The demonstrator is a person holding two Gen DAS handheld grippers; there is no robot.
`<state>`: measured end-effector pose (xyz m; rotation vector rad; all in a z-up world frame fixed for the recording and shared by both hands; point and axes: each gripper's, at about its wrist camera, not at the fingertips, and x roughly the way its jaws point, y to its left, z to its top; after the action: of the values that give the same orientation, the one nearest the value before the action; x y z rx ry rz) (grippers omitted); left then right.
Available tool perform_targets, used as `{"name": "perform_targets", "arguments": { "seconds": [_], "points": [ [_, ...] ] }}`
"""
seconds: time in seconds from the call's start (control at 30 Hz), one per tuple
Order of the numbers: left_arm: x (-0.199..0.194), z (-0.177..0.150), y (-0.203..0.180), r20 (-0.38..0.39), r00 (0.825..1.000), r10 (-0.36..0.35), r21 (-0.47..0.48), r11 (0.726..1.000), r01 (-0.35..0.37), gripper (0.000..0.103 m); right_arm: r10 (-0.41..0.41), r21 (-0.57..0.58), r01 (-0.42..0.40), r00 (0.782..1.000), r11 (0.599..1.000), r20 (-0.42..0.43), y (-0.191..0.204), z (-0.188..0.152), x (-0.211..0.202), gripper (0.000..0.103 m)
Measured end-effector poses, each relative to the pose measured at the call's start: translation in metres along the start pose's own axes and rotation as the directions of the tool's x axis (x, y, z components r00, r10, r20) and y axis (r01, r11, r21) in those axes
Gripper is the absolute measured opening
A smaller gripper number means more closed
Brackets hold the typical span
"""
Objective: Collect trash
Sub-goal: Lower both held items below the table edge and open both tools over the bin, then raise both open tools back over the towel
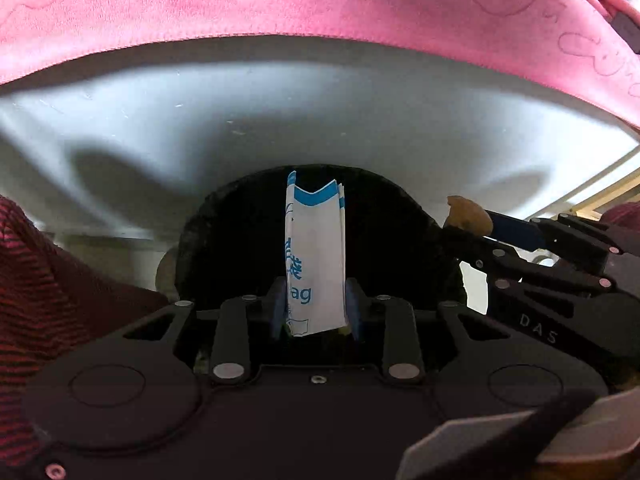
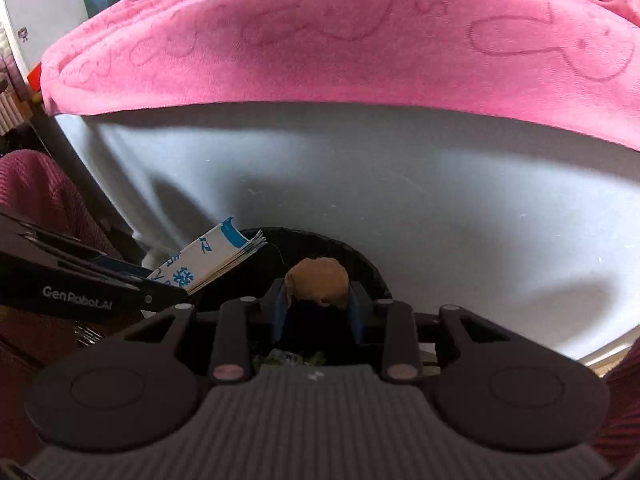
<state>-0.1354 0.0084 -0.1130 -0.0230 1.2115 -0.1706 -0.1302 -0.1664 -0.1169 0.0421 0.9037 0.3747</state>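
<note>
We've got the left gripper (image 1: 316, 312) clamped on the folded paper bag (image 1: 316, 256) and the right gripper (image 2: 318, 308) pinching a brown lump (image 2: 318, 280), both over the black bin (image 1: 240, 240). If we let go off-centre, stuff could bounce off the rim onto the white surface (image 1: 280, 120).

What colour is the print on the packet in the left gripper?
Blue on white packet; clearest in the left wrist view.

Wore dark red, finely striped knit sleeves (image 1: 36, 280). Carried two matte black claws: left claw (image 1: 316, 308) with blue pads, silver rivets and round side discs; right claw (image 2: 318, 308) likewise, with white "GenRobot.AI" and "DAS" lettering and a ribbed grey housing.
</note>
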Motion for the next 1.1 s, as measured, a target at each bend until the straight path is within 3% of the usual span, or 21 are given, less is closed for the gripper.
{"name": "perform_targets", "arguments": {
  "seconds": [0.17, 0.2, 0.37, 0.83, 1.1],
  "points": [
    [0.004, 0.001, -0.001, 0.005, 1.000, 0.009, 0.003, 1.000, -0.009, 0.034, 0.010, -0.002, -0.010, 1.000, 1.000, 0.013, 0.001, 0.003, 0.001, 0.048],
    [0.004, 0.001, -0.001, 0.014, 1.000, 0.018, 0.006, 1.000, -0.018, 0.034, 0.011, -0.001, -0.011, 1.000, 1.000, 0.017, -0.001, 0.005, 0.001, 0.057],
    [-0.001, 0.002, -0.003, 0.040, 0.999, 0.029, 0.004, 1.000, -0.029, 0.044, 0.017, 0.006, -0.017, 0.999, 1.000, 0.031, 0.000, 0.010, 0.002, 0.069],
    [-0.042, 0.016, -0.003, 0.209, 0.973, 0.097, 0.007, 0.995, -0.101, 0.067, -0.014, 0.058, 0.006, 0.991, 0.998, 0.136, -0.017, 0.026, -0.022, 0.071],
    [-0.078, 0.031, -0.007, 0.339, 0.939, 0.061, 0.008, 0.998, -0.068, 0.076, -0.027, 0.020, 0.022, 0.953, 1.000, 0.301, -0.023, 0.055, -0.062, 0.071]
  ]
}}
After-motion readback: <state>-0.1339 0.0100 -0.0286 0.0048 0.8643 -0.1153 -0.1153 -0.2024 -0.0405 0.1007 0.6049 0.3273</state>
